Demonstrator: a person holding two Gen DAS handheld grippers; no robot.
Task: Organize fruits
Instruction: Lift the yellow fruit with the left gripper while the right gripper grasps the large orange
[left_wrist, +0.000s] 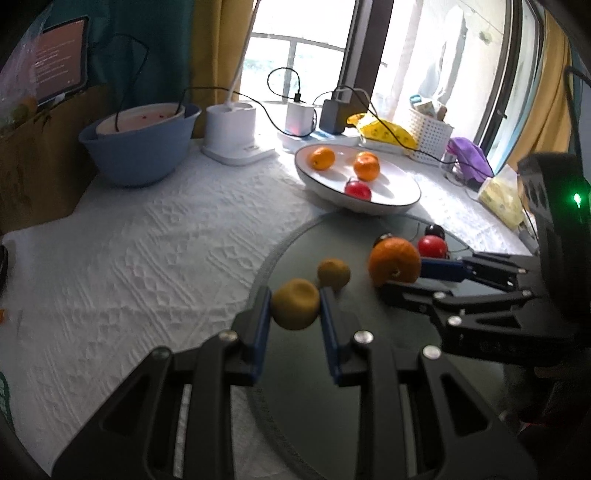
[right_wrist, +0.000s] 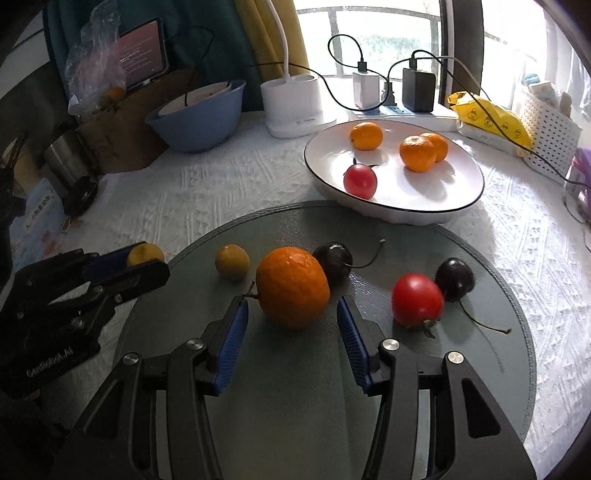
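Observation:
My left gripper (left_wrist: 295, 314) is shut on a small yellow fruit (left_wrist: 295, 303) at the left edge of the round grey mat (right_wrist: 369, 387); it also shows in the right wrist view (right_wrist: 144, 254). My right gripper (right_wrist: 291, 317) is open around a large orange fruit (right_wrist: 292, 287) on the mat, with a gap on each side. A second yellow fruit (right_wrist: 232, 261), a red fruit (right_wrist: 417, 301) and two dark fruits (right_wrist: 333, 258) (right_wrist: 454, 278) lie on the mat. The white plate (right_wrist: 450, 195) behind holds three oranges (right_wrist: 417, 153) and a red fruit (right_wrist: 360, 181).
At the back stand a blue bowl (right_wrist: 199, 110), a white lamp base (right_wrist: 291, 103), chargers with cables (right_wrist: 417, 90), a yellow packet (right_wrist: 491, 118) and a white basket (right_wrist: 546, 133). A cardboard box (right_wrist: 122, 136) and a tablet (right_wrist: 142, 55) are at the left.

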